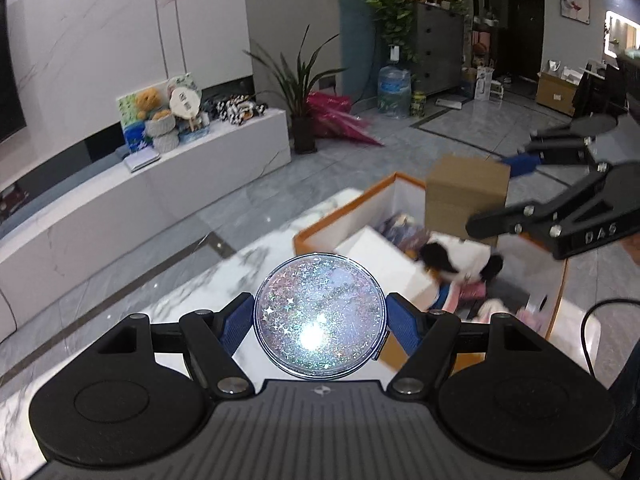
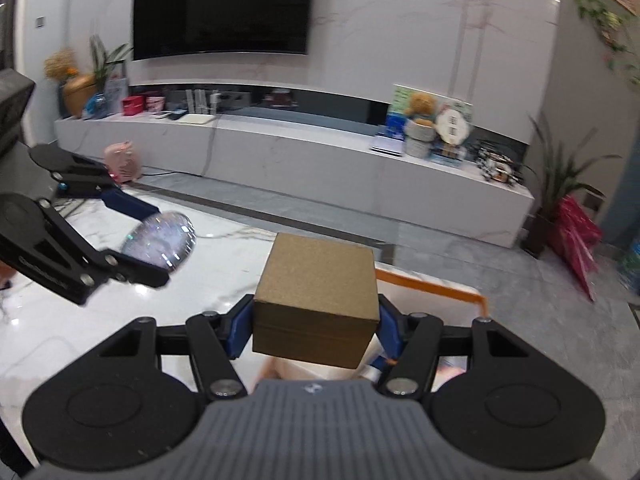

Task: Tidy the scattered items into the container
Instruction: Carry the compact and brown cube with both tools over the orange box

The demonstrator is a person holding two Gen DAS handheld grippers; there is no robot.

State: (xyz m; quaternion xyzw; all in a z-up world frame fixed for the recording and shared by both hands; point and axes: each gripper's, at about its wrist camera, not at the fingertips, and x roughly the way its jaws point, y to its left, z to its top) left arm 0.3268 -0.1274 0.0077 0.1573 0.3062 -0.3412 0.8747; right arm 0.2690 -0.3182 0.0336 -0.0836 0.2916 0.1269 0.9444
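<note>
My left gripper (image 1: 320, 320) is shut on a round glittery compact (image 1: 320, 316), its blue pads pressing the disc's two sides above the marble table. The same compact (image 2: 160, 242) and left gripper (image 2: 154, 240) show at the left of the right wrist view. My right gripper (image 2: 316, 320) is shut on a small brown cardboard box (image 2: 316, 296), held in the air over the orange-rimmed white container (image 2: 432, 280). In the left wrist view the box (image 1: 464, 196) hangs above the container (image 1: 352, 204), which holds a white box, a black-and-white plush (image 1: 460, 258) and several small items.
The white marble table (image 1: 192, 292) runs left of the container. Beyond it are a grey tiled floor, a long white TV bench (image 2: 320, 148) with toys, a wall TV, a potted plant (image 1: 300, 92) and a pink umbrella. A black cable (image 1: 592, 320) loops at right.
</note>
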